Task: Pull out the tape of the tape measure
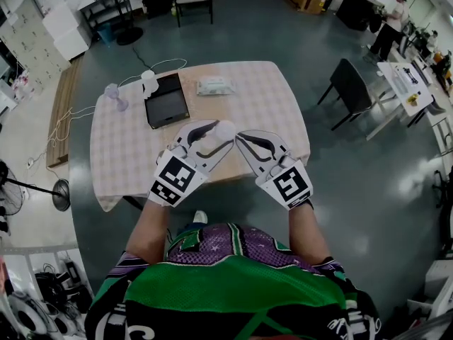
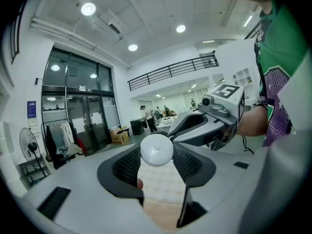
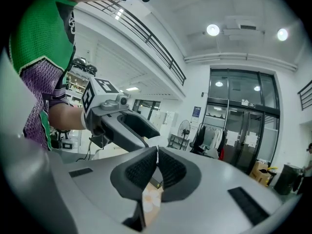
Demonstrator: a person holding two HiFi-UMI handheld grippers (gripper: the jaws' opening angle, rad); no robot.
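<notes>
A round white tape measure (image 2: 156, 150) sits between the dark ribbed pads of my left gripper (image 1: 221, 134), which is shut on its case. In the head view the tape measure (image 1: 226, 128) hangs above the table's near edge. My right gripper (image 1: 239, 138) meets it from the right, tip to tip. In the right gripper view the jaws stand almost together, with a thin white strip, the tape's end (image 3: 156, 156), pinched between the pads. Very little tape shows outside the case. The left gripper's body (image 3: 119, 123) fills the space just beyond.
The table (image 1: 127, 161) has a pale checked cloth. On it lie a black tablet (image 1: 167, 99), a white packet (image 1: 215, 86), a small clear stand (image 1: 115, 95) and white cables. A dark chair (image 1: 348, 89) stands to the right, and a person (image 1: 390, 27) is far back right.
</notes>
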